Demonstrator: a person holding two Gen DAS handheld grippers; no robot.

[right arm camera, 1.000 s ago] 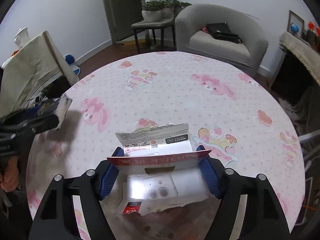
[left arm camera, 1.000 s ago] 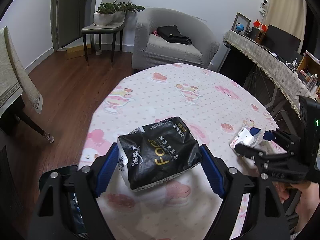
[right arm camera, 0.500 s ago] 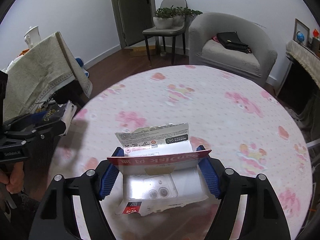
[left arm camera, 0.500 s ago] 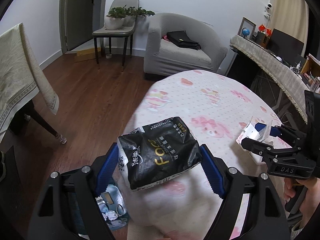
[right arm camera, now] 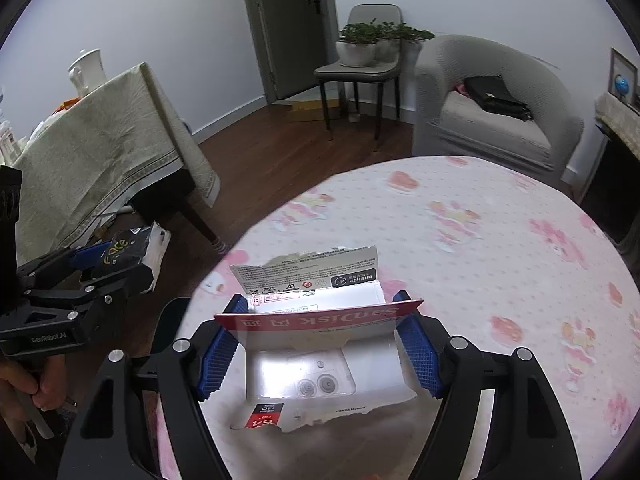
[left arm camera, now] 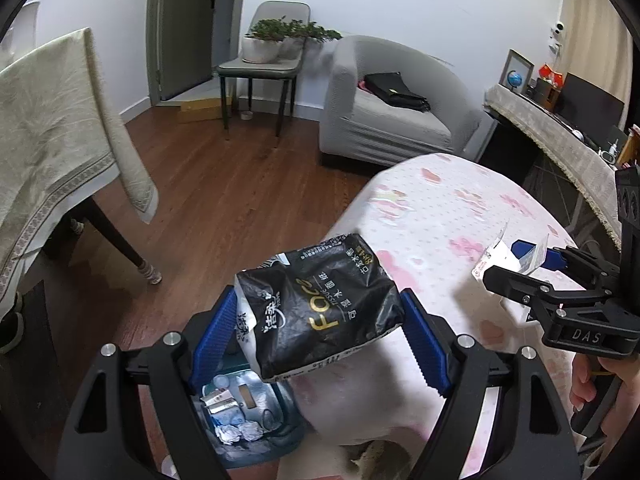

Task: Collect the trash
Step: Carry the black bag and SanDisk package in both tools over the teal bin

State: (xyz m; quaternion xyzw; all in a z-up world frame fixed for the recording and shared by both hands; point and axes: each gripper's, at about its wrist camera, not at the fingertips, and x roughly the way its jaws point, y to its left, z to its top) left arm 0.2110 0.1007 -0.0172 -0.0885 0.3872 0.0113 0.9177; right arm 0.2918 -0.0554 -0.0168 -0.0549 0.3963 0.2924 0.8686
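My left gripper [left arm camera: 320, 320] is shut on a black tissue packet [left arm camera: 316, 312] and holds it past the table's left edge, above an open trash bin [left arm camera: 248, 412] on the floor with crumpled wrappers in it. My right gripper [right arm camera: 324, 344] is shut on a torn white and red SanDisk card package [right arm camera: 320, 328], held above the round table [right arm camera: 480, 240] with its pink cartoon cloth. Each gripper shows in the other's view: the right gripper [left arm camera: 532, 264] at the right with the package, the left gripper [right arm camera: 104, 264] at the left with the packet.
A cloth-draped table [left arm camera: 52, 128] stands left over the wood floor. A grey armchair [left arm camera: 384, 120] with a black bag and a chair with potted plants [left arm camera: 280, 40] stand at the back. A covered sideboard [left arm camera: 560, 140] runs along the right.
Both grippers have moved left with their loads. The left one has gone from above the table to beyond its edge, over the trash bin.
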